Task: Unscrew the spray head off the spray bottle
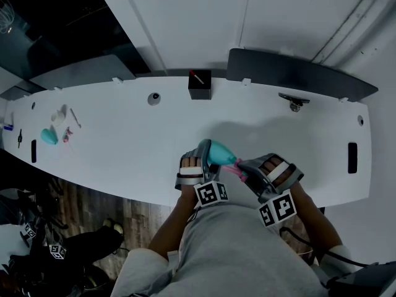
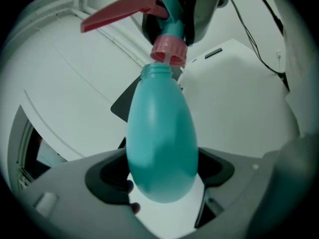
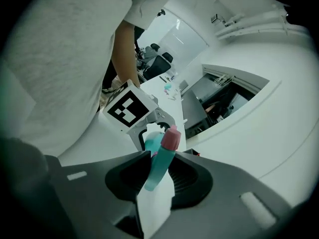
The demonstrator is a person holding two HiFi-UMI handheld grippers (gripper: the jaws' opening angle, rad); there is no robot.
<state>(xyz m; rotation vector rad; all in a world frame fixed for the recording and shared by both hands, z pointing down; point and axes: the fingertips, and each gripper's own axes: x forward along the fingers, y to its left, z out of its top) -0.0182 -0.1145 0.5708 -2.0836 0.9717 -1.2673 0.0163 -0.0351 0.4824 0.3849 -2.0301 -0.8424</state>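
Note:
In the left gripper view my left gripper point(image 2: 162, 171) is shut on the lower body of the teal spray bottle point(image 2: 160, 133). The bottle's bare threaded neck point(image 2: 157, 72) points away from the camera. The spray head, with a pink collar point(image 2: 169, 51) and a red trigger point(image 2: 119, 11), sits just off the neck, shifted slightly to the right. My right gripper point(image 3: 158, 171) is shut on the spray head's teal stem point(image 3: 159, 163), with the pink collar point(image 3: 171, 137) beyond its jaws. In the head view the left gripper point(image 1: 195, 166) and the right gripper point(image 1: 257, 172) meet over the table's near edge, the bottle point(image 1: 218, 152) between them.
A second teal bottle point(image 1: 49, 136) and small pink parts point(image 1: 67, 132) lie at the left end of the white table point(image 1: 124, 147). A black box point(image 1: 199, 84) and a dark panel point(image 1: 297, 73) stand along the back edge. The person's body is close behind the grippers.

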